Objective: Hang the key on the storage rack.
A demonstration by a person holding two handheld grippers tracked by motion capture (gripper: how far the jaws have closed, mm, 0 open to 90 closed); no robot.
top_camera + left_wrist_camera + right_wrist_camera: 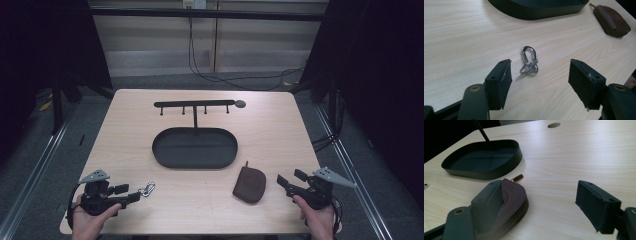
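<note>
1. Left gripper: jaws spread, nothing grasped, low over the tabletop at its near left.
2. Carabiner: flat on the tabletop, just ahead of the left gripper, clear of both pads.
3. Right gripper: jaws released, near right.
4. Pouch: flat on the tabletop, just beside the right gripper, near the tray.

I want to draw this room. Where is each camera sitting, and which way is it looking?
High view: above the near edge, looking forward and down at the table; both hands, left gripper, right gripper.
Left gripper view: along open jaws at the carabiner.
Right gripper view: along open jaws beside the brown pouch.
All share the black tray.
</note>
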